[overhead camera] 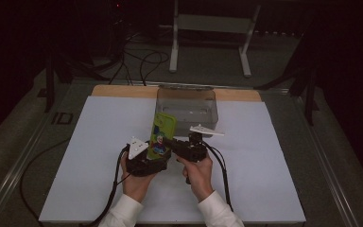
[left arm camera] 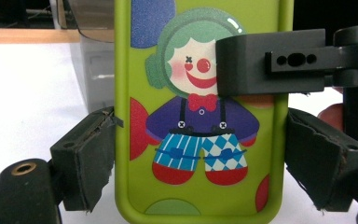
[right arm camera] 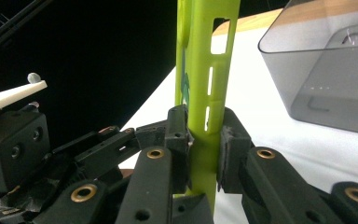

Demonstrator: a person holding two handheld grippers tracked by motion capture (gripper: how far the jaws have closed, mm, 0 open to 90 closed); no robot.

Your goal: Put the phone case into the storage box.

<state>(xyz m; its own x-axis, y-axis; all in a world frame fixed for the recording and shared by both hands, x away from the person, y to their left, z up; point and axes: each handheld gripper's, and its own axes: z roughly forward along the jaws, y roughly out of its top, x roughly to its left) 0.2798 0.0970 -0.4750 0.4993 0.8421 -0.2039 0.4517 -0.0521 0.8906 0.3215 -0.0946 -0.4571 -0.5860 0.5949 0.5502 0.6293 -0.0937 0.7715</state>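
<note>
we hold the case (overhead camera: pixel 162 134) upright, long axis vertical: left claw (overhead camera: pixel 152 152) pinching its long edges, right claw (overhead camera: pixel 176 143) pinching its faces.

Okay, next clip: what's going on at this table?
A person holds a green phone case with a clown picture upright above the white table cover, using two handheld grippers. The left gripper clamps the case across its width, one jaw on each long edge. The right gripper pinches it front to back along one edge. Both hands sit close together near the table's middle. A clear grey plastic bin stands just behind the case, with nothing visible in it.
</note>
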